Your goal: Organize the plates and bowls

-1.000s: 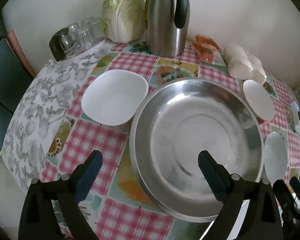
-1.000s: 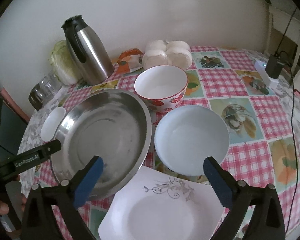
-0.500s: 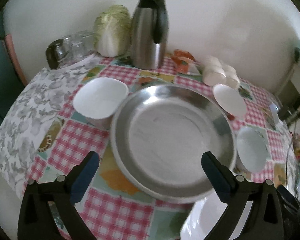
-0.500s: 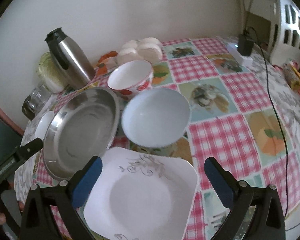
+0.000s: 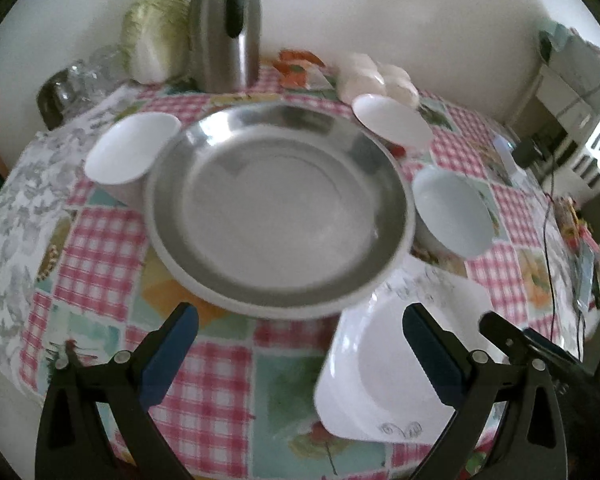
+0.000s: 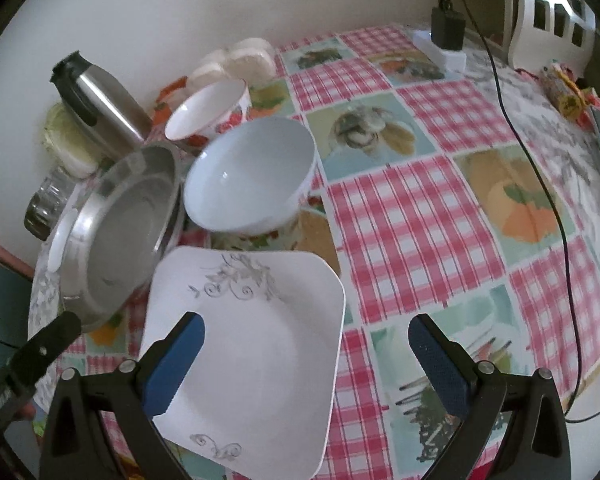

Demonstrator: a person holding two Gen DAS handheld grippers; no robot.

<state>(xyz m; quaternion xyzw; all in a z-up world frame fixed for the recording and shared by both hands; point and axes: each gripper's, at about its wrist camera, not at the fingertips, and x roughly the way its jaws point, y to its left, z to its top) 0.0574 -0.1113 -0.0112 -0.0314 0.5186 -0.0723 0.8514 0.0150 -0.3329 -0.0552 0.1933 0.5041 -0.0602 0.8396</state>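
A wide, shallow steel pan (image 5: 278,208) with a brushed sheen sits mid-counter (image 6: 412,216) on a glossy red-checked cloth with fruit pictures. Round white bowls (image 6: 252,172) and a red-flowered bowl (image 6: 210,110) stand beside it; a square white plate (image 6: 252,344) with grey scrollwork lies nearest. No writing is legible. The left tool (image 5: 300,354) and right tool (image 6: 306,364) both gape wide, holding and touching nothing.

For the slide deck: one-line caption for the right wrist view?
Open right claw above a square white floral plate, beside a steel pan and white bowl on a checked tablecloth.
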